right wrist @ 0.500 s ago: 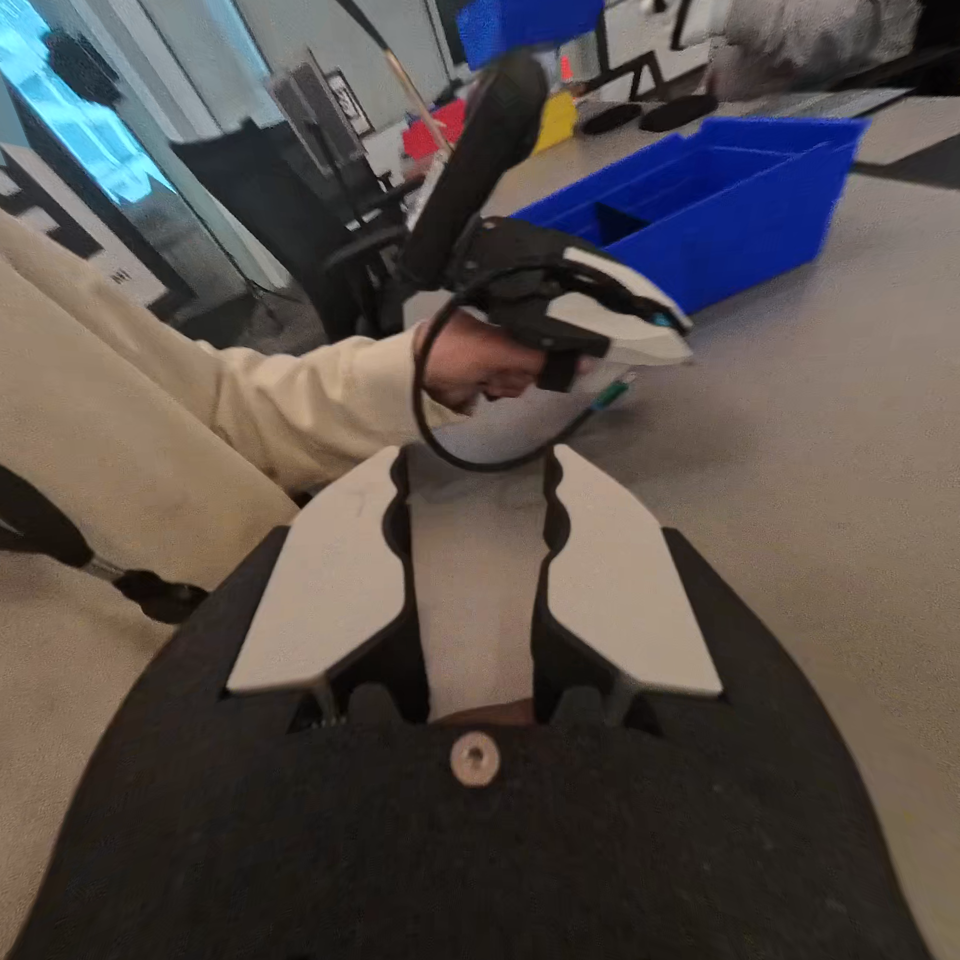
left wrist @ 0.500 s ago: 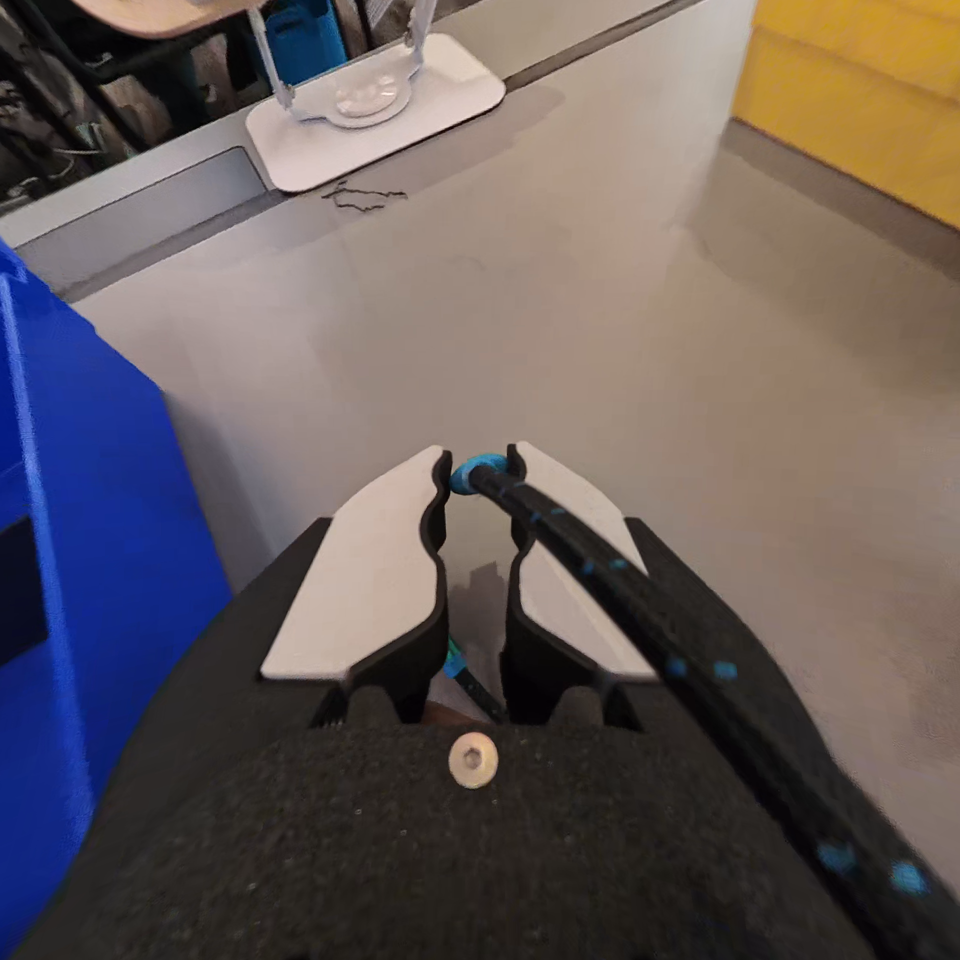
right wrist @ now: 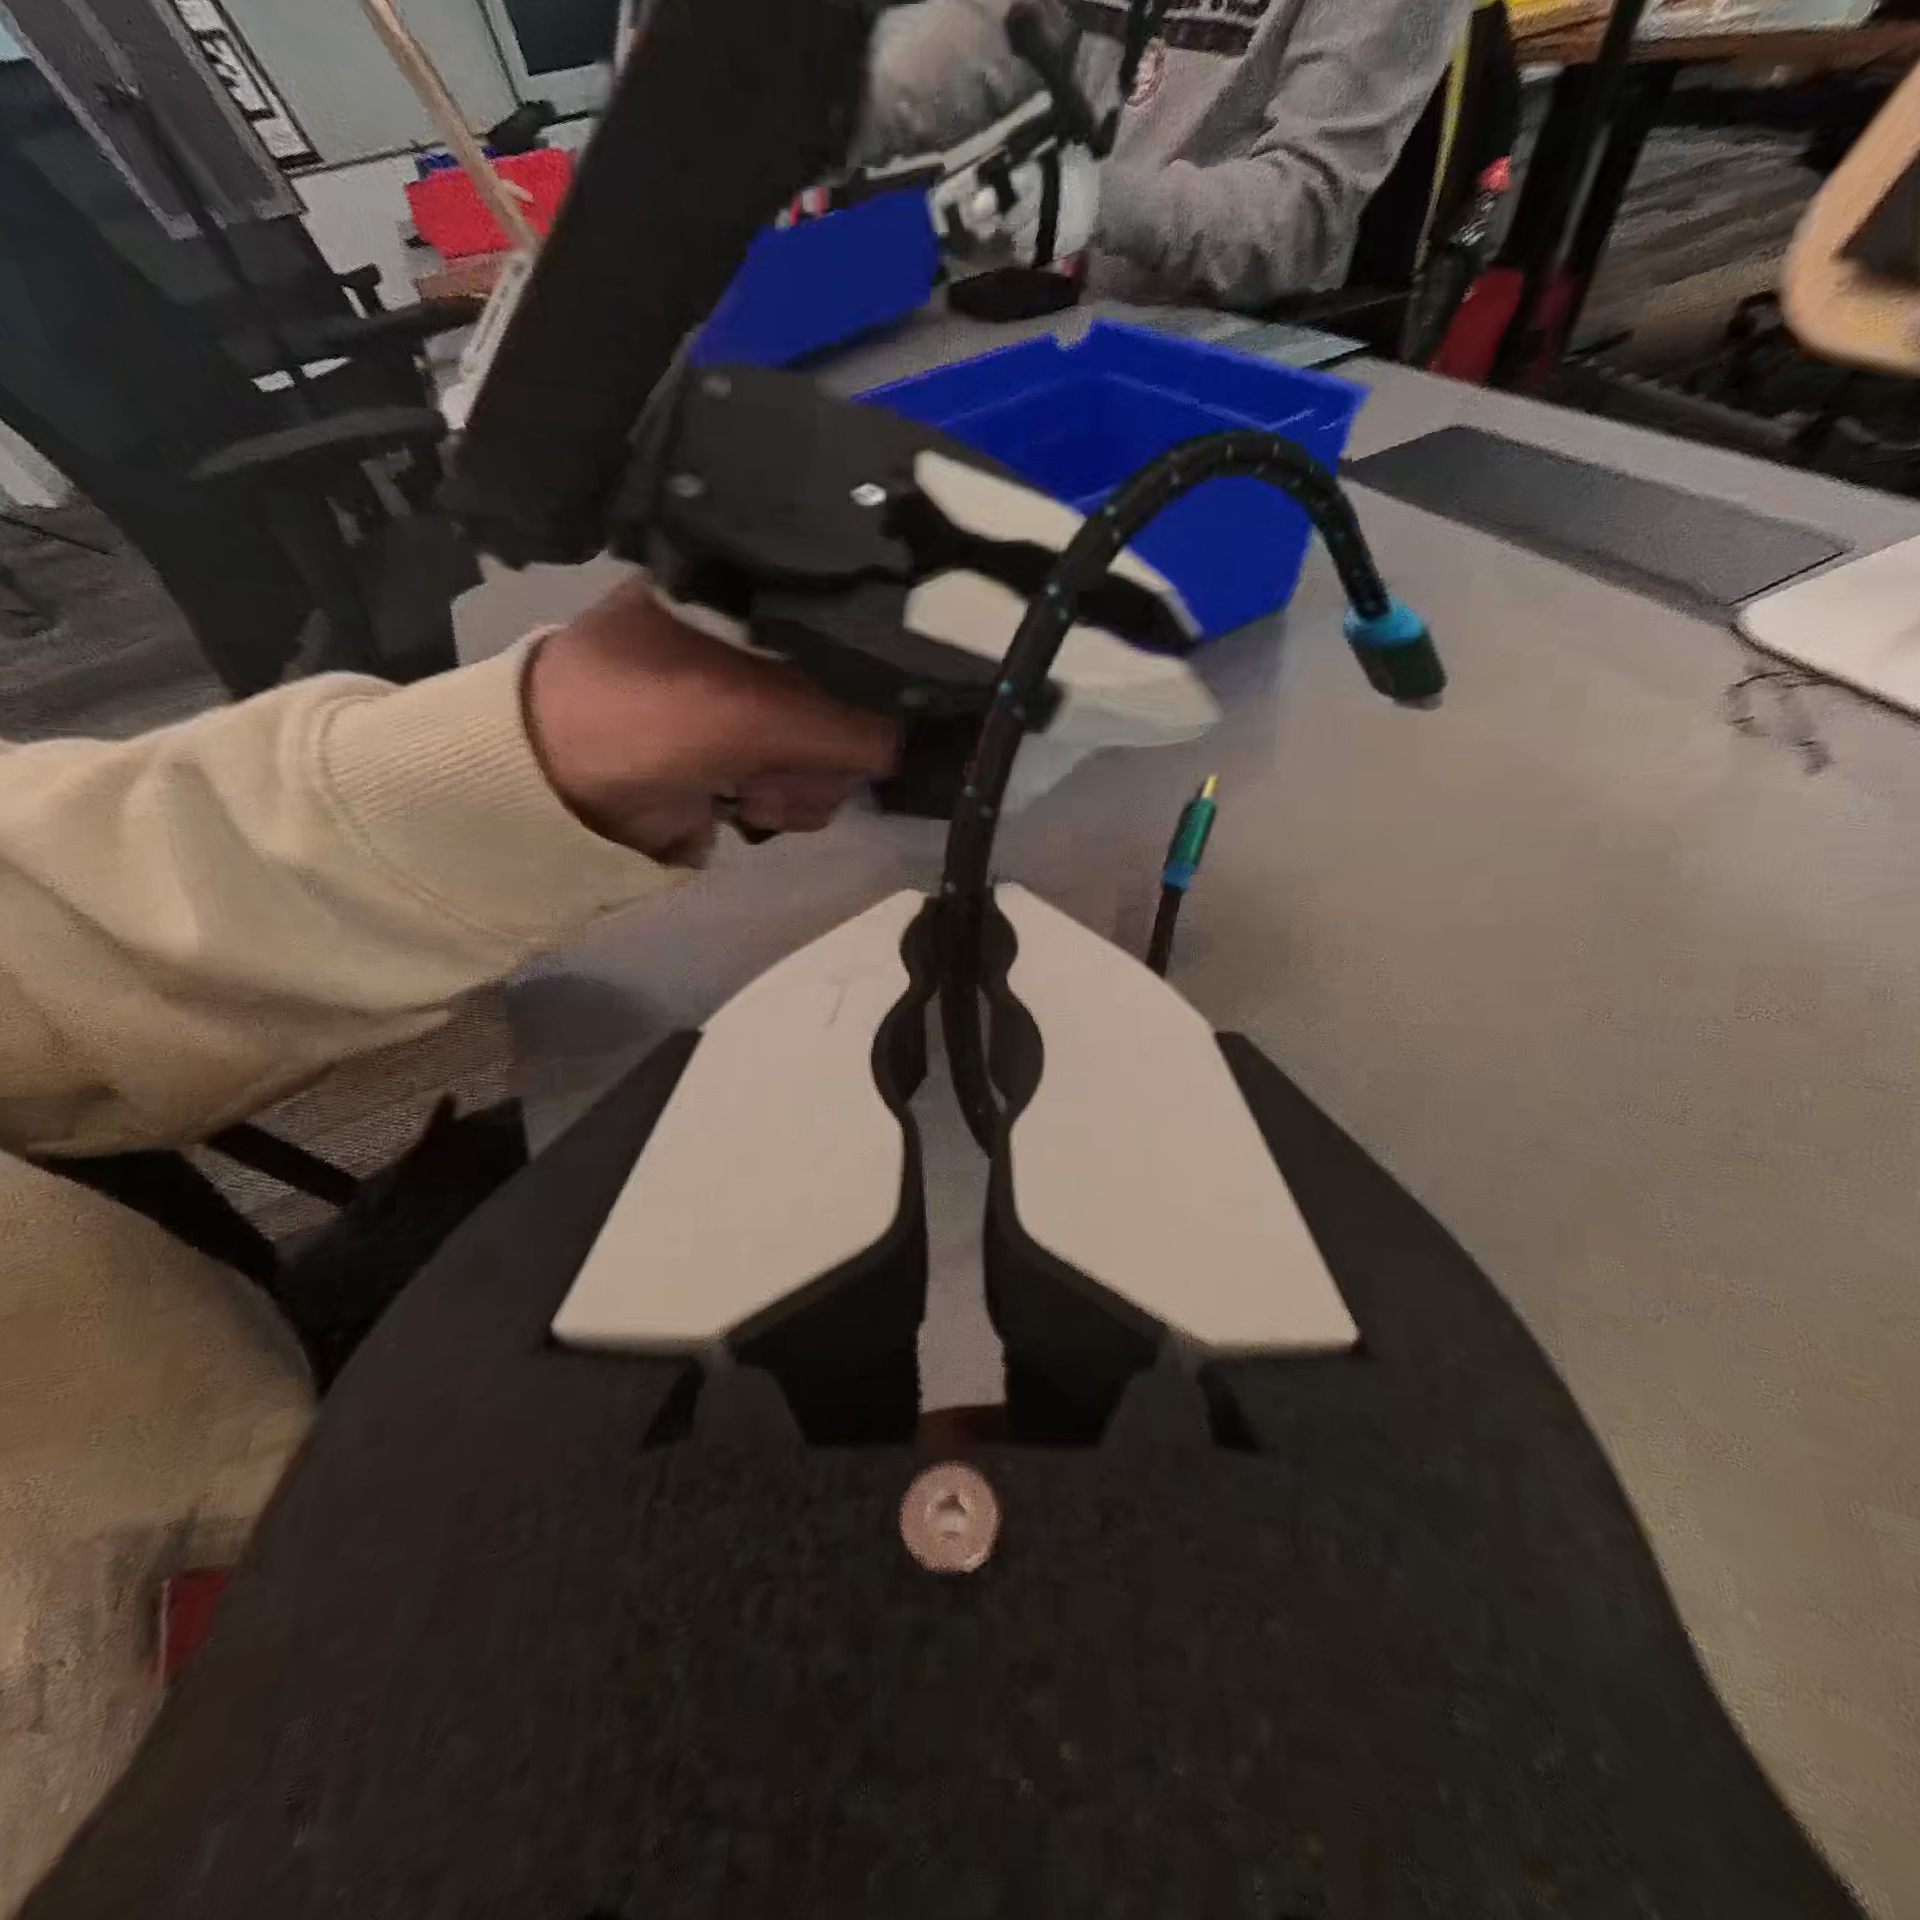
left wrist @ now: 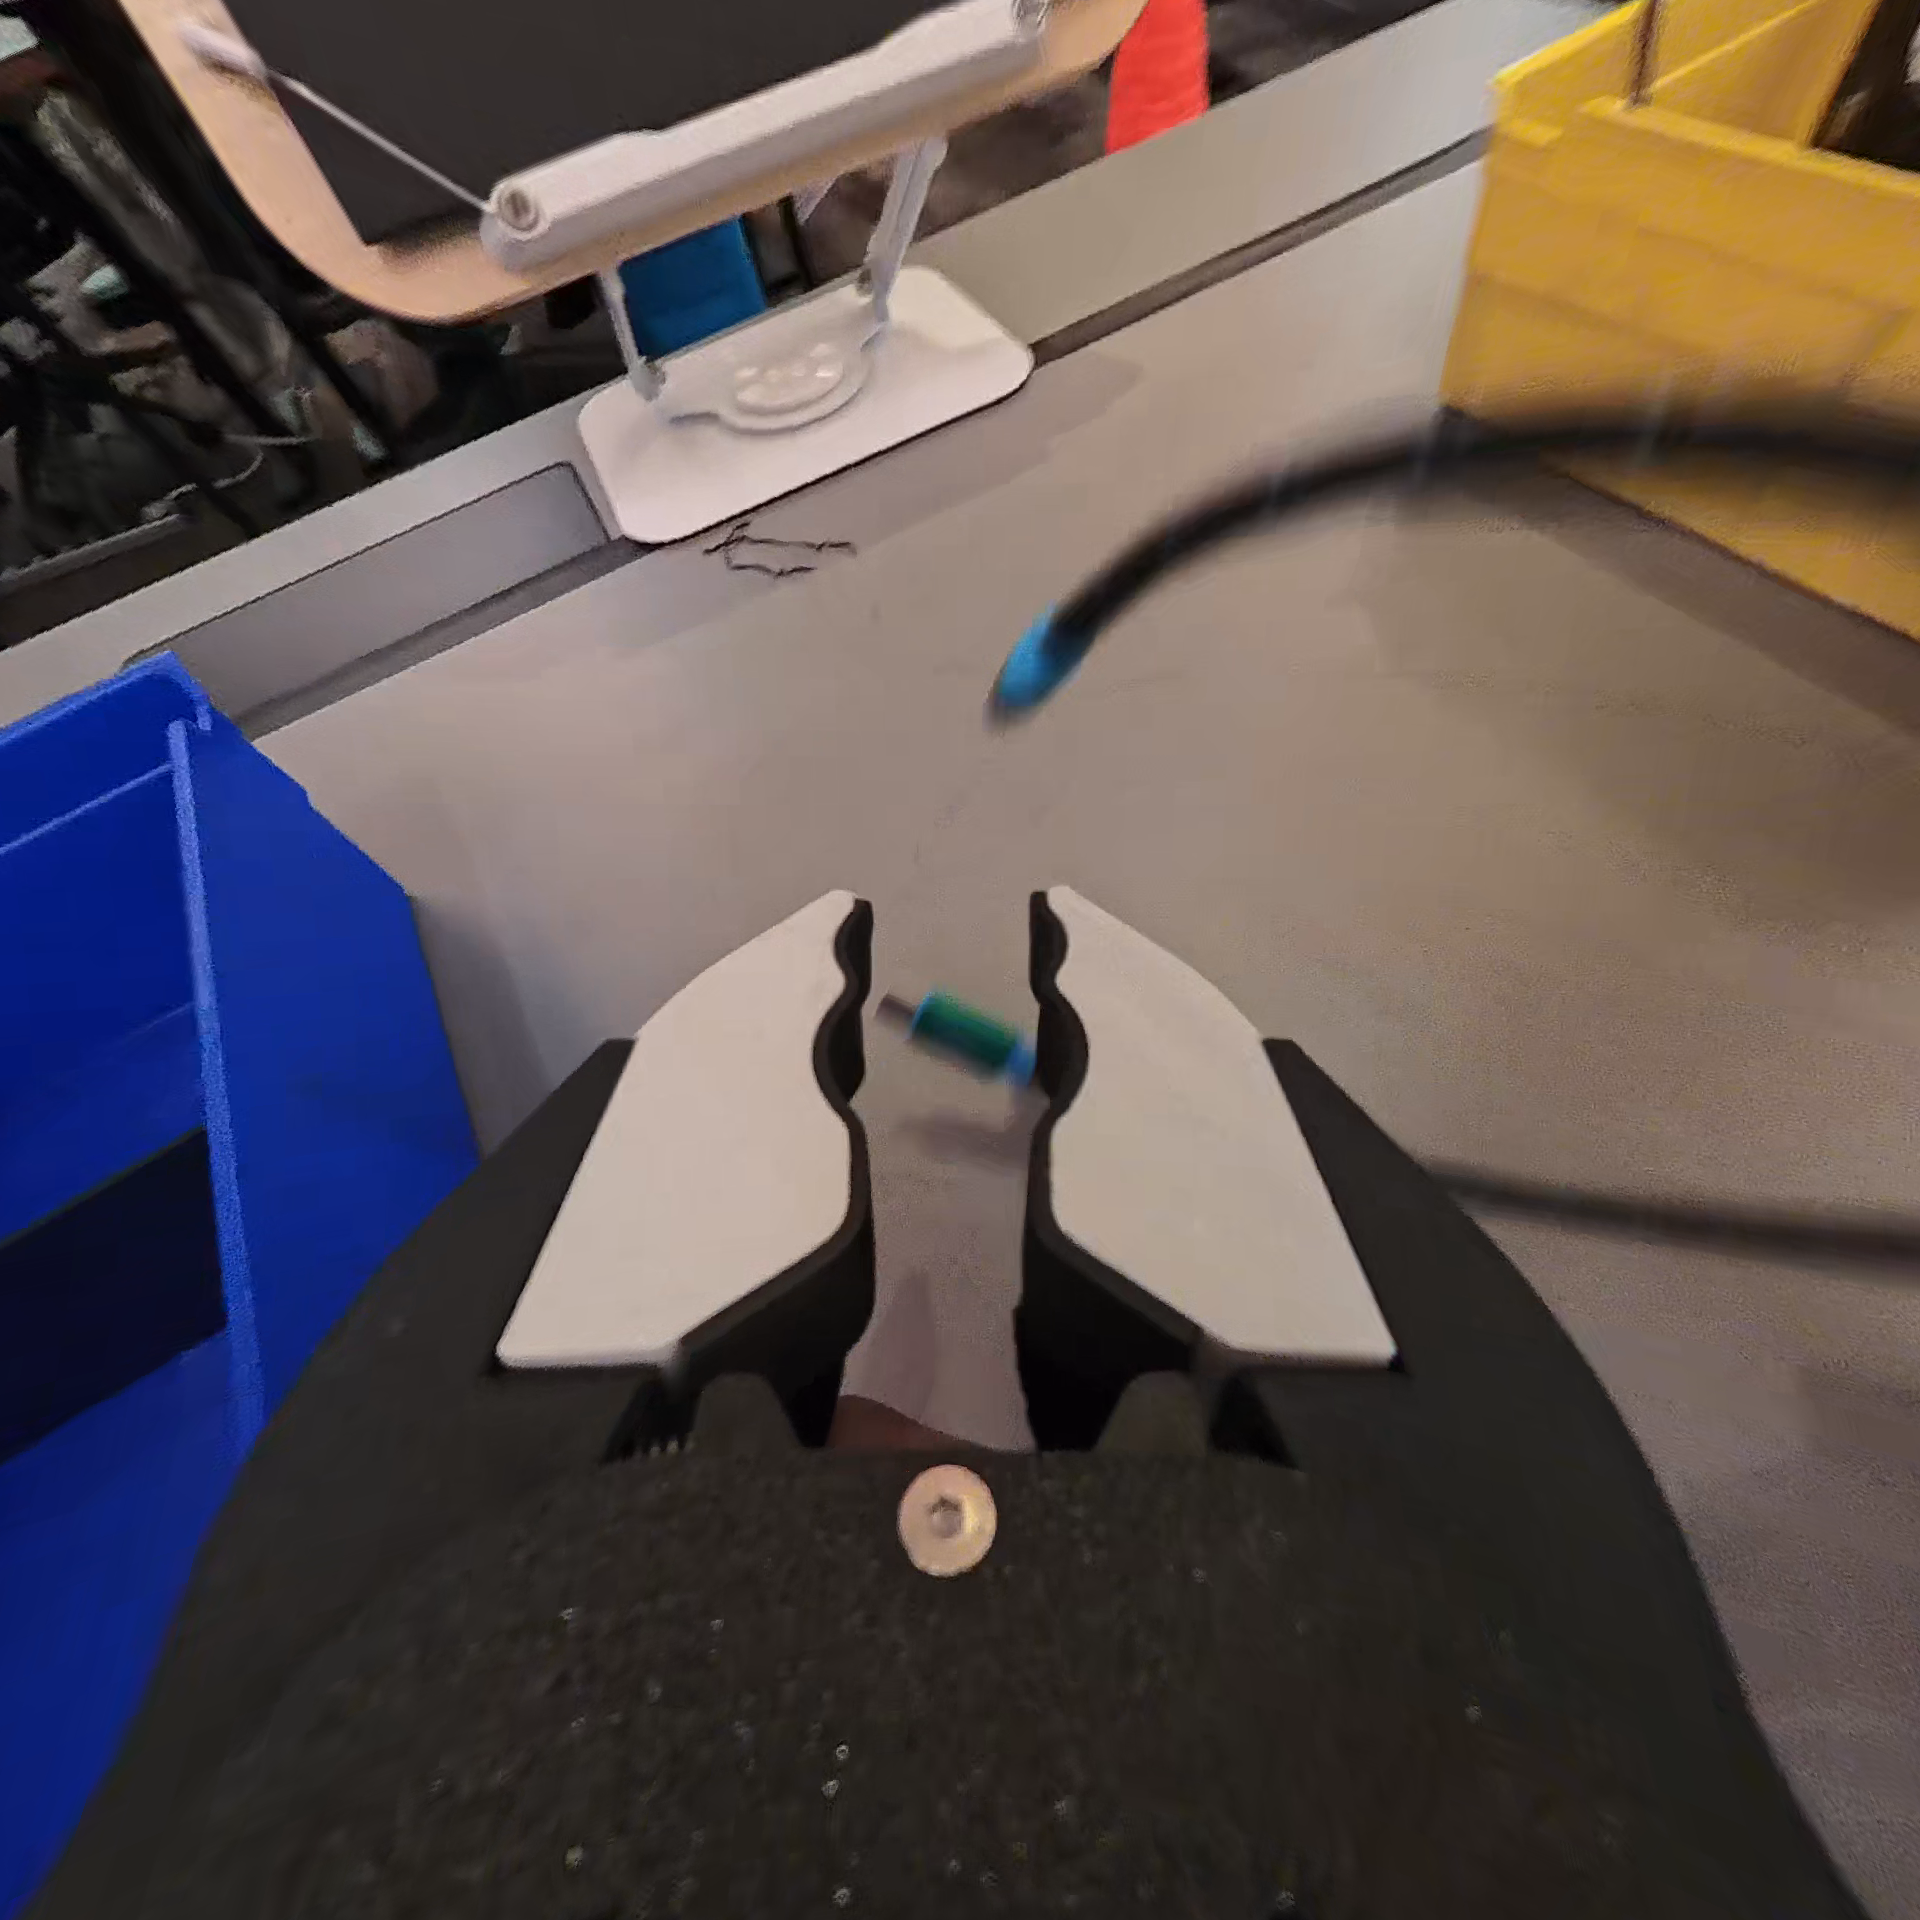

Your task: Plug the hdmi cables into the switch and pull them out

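Note:
My right gripper (right wrist: 961, 902) is shut on the black braided HDMI cable (right wrist: 1049, 623). The cable arcs up and over, and its blue-collared plug (right wrist: 1392, 652) hangs free above the table. In the left wrist view the same plug (left wrist: 1034, 665) hangs blurred ahead of my left gripper (left wrist: 945, 906), which is open and empty. A second plug with a green and blue body (left wrist: 961, 1034) lies on the table under the gap between the left fingers; it also shows in the right wrist view (right wrist: 1190, 844). The left gripper (right wrist: 1184, 665) is held by a hand in a cream sleeve. No switch shows in either view.
A blue bin (left wrist: 156, 1039) stands close on the left, also seen beyond the left gripper (right wrist: 1226, 551). A yellow bin (left wrist: 1662, 270) is at the far right. A white monitor stand base (left wrist: 935, 416) sits at the table's back edge. A person in grey sits across the room. The left gripper's tips are roughly 12 cm from the right gripper's.
My left gripper has let go of the cable and opened. My right gripper, open and empty before, has shut on the braided cable, and its plug now hangs free.

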Demonstrator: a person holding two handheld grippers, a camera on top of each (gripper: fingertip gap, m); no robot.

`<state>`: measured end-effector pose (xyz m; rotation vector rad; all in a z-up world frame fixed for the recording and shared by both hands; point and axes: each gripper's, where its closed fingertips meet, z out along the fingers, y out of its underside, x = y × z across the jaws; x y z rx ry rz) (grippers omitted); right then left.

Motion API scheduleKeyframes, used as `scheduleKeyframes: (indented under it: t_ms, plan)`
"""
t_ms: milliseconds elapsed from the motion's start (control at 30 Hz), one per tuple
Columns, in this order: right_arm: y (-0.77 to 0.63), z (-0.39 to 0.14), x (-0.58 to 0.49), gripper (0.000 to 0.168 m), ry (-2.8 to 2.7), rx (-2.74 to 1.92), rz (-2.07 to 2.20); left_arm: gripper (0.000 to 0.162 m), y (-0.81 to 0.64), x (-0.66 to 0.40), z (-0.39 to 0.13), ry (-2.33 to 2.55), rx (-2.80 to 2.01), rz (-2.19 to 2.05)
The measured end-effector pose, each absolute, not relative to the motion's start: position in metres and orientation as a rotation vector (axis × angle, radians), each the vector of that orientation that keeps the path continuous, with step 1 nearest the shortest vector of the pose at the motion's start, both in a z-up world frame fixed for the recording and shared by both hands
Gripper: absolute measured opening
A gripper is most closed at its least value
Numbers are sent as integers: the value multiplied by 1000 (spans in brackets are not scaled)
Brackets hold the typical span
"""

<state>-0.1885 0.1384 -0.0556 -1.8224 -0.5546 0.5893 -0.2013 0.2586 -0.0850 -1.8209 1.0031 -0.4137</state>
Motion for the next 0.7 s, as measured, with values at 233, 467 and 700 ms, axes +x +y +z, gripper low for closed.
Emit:
scheduleKeyframes:
  t_ms: [233, 467, 700]
  plan:
    - [103, 78, -18, 6, -352, -1618, 334, 21, 198, -224, -121, 1008, -1813, -647]
    - [50, 13, 104, 6, -480, -2010, -35, 16, 188, -220, -134, 1093, -1809, -554]
    - [-6, -105, 131, 6, -1005, -2709, 90, 15, 184, -213, -134, 1123, -1800, -545]
